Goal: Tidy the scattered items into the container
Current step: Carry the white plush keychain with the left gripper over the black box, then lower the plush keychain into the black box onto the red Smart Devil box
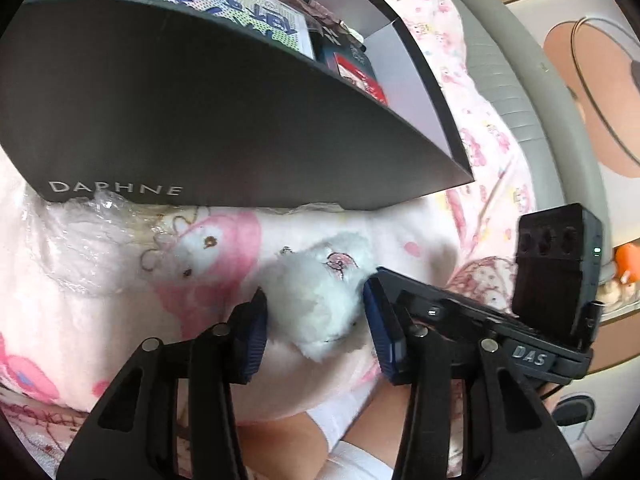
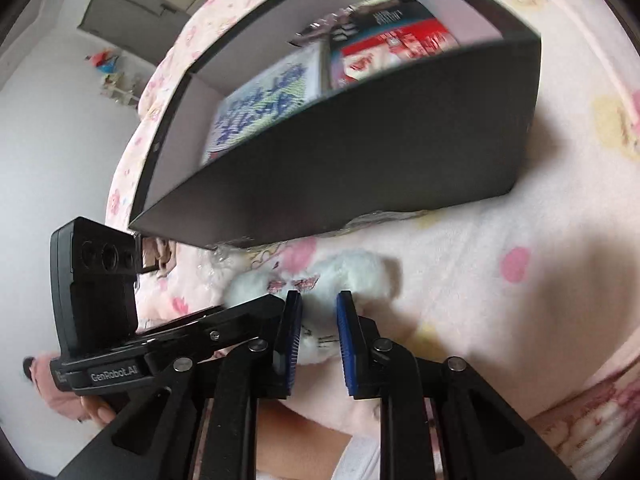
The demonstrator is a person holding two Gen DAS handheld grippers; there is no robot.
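A white fluffy plush toy [image 1: 320,300] lies on the pink blanket just in front of a black DAPHNE box [image 1: 180,120]. My left gripper [image 1: 316,320] is open, its blue pads on either side of the plush. My right gripper [image 2: 319,328] is also open around the same plush [image 2: 348,276], coming from the other side. The left gripper's body shows in the right wrist view at lower left. The open box [image 2: 360,152] holds a printed booklet [image 2: 260,108] and a red packet [image 2: 396,52].
A pink cartoon-print blanket [image 2: 500,320] covers the bed. Crumpled clear plastic [image 1: 80,240] lies under the box's front edge. A grey headboard [image 1: 500,80] stands at the right. White wall and a grey door [image 2: 120,12] are beyond the bed. A person's leg [image 1: 288,436] is below the grippers.
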